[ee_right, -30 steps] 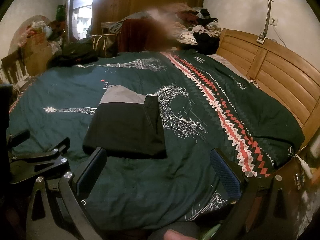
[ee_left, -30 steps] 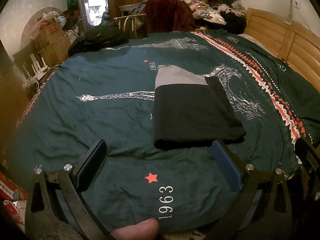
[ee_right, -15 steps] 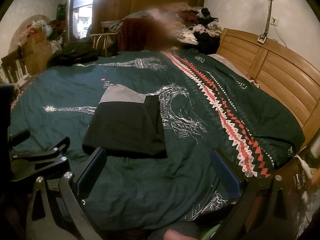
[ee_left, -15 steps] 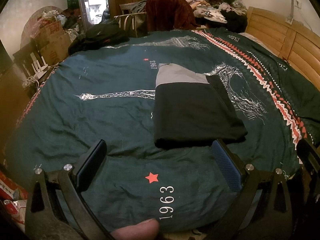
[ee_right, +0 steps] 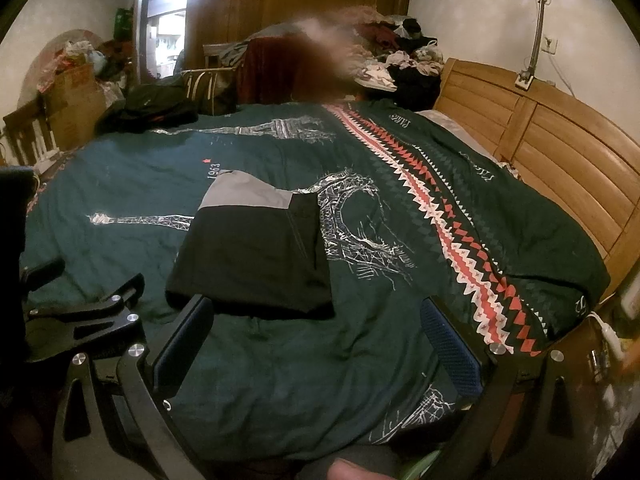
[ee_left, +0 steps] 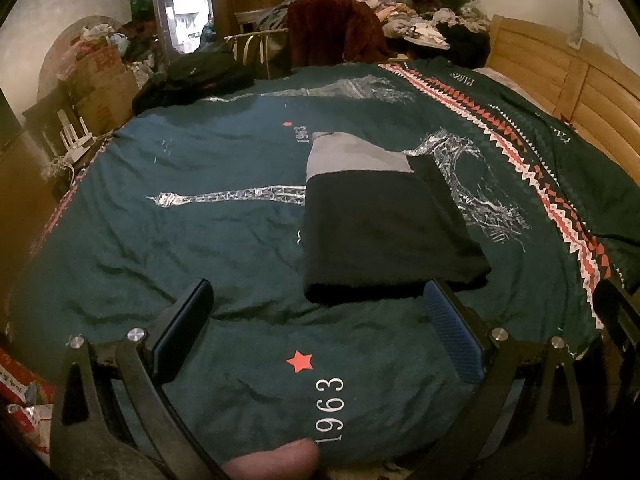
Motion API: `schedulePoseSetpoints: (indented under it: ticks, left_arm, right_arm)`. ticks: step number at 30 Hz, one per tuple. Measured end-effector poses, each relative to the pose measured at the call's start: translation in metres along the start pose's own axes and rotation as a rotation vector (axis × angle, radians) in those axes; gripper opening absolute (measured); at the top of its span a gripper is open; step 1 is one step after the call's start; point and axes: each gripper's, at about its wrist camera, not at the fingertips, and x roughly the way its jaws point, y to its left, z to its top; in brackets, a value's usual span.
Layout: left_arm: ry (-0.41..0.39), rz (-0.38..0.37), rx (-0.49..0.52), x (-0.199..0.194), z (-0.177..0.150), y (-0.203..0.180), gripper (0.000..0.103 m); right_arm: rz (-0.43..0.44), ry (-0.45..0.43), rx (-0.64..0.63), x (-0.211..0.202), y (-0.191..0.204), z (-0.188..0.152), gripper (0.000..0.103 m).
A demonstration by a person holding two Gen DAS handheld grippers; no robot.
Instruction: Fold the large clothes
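Observation:
A black garment with a grey band at its far end [ee_left: 380, 220] [ee_right: 256, 248] lies folded into a flat rectangle on the dark green bedspread [ee_left: 200, 240] [ee_right: 400, 300]. My left gripper [ee_left: 318, 328] hovers open over the near edge of the bed, its blue-padded fingers [ee_left: 452, 332] just short of the garment's near hem, with nothing between them. My right gripper [ee_right: 316, 344] is open too, low over the bedspread, to the right of the garment's near corner. The left gripper's frame [ee_right: 88, 316] shows at the left of the right wrist view.
A wooden headboard [ee_right: 560, 160] runs along the right side. Piles of loose clothes [ee_left: 400, 28] and a dark red cloth over a chair [ee_left: 332, 32] stand beyond the bed's far edge. Cardboard boxes [ee_left: 100, 80] and a black bag [ee_left: 200, 76] sit at the far left. A fingertip [ee_left: 272, 460] shows at the bottom.
Almost nothing has moved: both grippers stay open in place, the views drifting only slightly, and the folded garment lies as before.

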Motion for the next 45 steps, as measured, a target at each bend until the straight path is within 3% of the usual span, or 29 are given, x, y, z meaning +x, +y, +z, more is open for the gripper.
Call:
schedulePoseSetpoints:
  ticks: [9,39,45]
  left_arm:
    - [-0.063,-0.008,0.011,-0.011,0.008,-0.005,0.103]
    - [-0.042,-0.016,0.017,-0.006,0.008,-0.011,0.103]
    - [-0.015,-0.053,-0.009,0.001,0.009,-0.008,0.103]
  right_arm:
    - [-0.002,-0.012,0.002,-0.005,-0.007,0.002,0.103]
    - [-0.001,-0.008,-0.001,-0.006,-0.007,0.002,0.103]
    - [0.0,-0.008,-0.002,-0.006,-0.007,0.001,0.103]
